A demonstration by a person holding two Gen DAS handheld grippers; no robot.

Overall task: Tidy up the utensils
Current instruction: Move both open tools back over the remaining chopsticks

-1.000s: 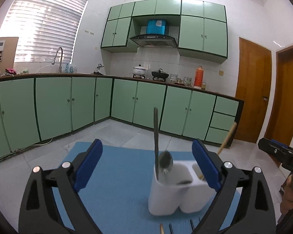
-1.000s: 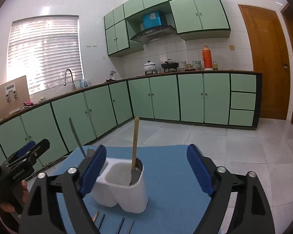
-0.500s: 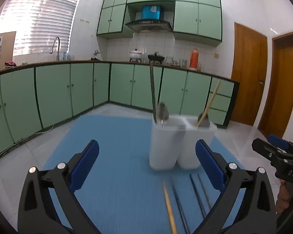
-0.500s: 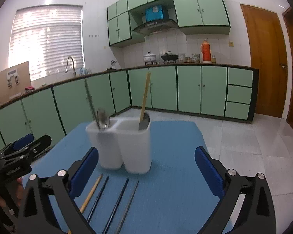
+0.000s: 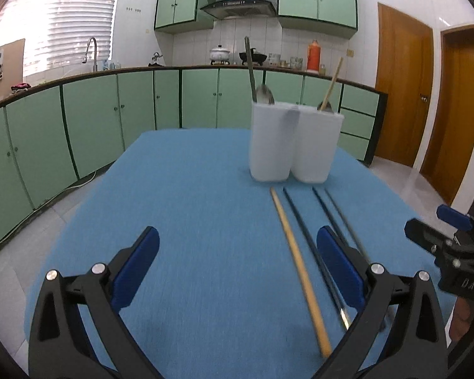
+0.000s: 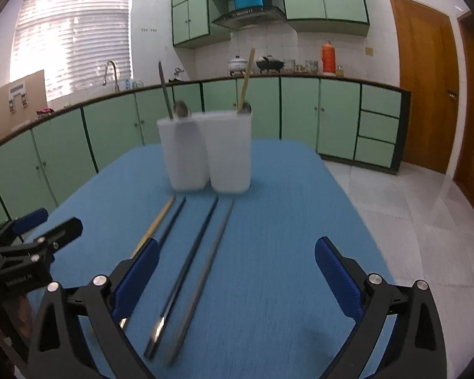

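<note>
- Your left gripper hangs low over the blue mat with its jaws spread wide and nothing between the blue pads.
- Your right gripper is likewise wide apart and empty, low over the same mat.
- Ahead of you stands the white two-compartment holder, upright near the mat's far end.
- Its left compartment holds a metal spoon bowl-up and a dark slim handle; its right compartment holds a wooden-handled utensil, leaning right.
- Four long utensils lie on the mat just in front of the holder, roughly parallel and apart: a wooden chopstick leftmost, then three dark metal sticks.
- Near ends of the dark sticks pass under your left gripper's right finger in the left view; whether they touch it you cannot tell.
</note>
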